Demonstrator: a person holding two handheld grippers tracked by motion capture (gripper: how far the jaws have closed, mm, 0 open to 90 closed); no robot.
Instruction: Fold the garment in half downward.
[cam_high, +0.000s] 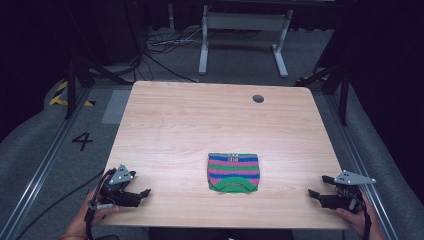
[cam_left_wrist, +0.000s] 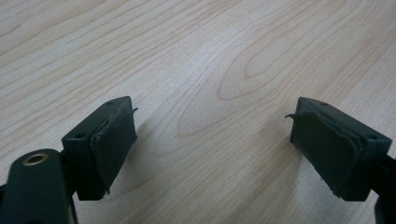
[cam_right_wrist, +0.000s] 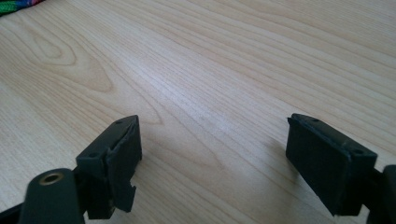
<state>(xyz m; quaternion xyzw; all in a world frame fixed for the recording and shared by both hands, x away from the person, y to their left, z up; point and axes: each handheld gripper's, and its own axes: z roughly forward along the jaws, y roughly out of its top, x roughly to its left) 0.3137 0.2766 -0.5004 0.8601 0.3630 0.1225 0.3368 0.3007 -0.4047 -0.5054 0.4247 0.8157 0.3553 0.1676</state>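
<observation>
Black rubber-faced jaws of my left gripper (cam_left_wrist: 212, 140) stand wide apart over bare pale wood, nothing between them; the pad on one jaw is frayed and peeling at its upper edge. My right gripper (cam_right_wrist: 212, 154) matches it, jaws spread with only wood grain in the gap, its near pad chipped at the lower corner.

Seen from the high view, I hold both tools low at the near edge of the table (cam_high: 200, 120), the left gripper (cam_high: 142, 192) at the near left corner and the right gripper (cam_high: 316, 186) at the near right, each capped by a grey three-cornered plate and pointing inward toward the middle.

Between them, well apart from both, lies a small knitted garment (cam_high: 233, 171), folded flat into a rough square, banded in blue, pink and green stripes with a green ribbed curve along its near edge. It sits slightly right of the table's centre line, toward the near edge. A sliver of its stripes (cam_right_wrist: 18, 5) shows at the top left corner of the right gripper view.

Light, smooth laminate with rounded corners stretches open on every side of the garment; a dark round grommet (cam_high: 258, 98) sits near the far right edge. Grey floor and metal rails flank the table.
</observation>
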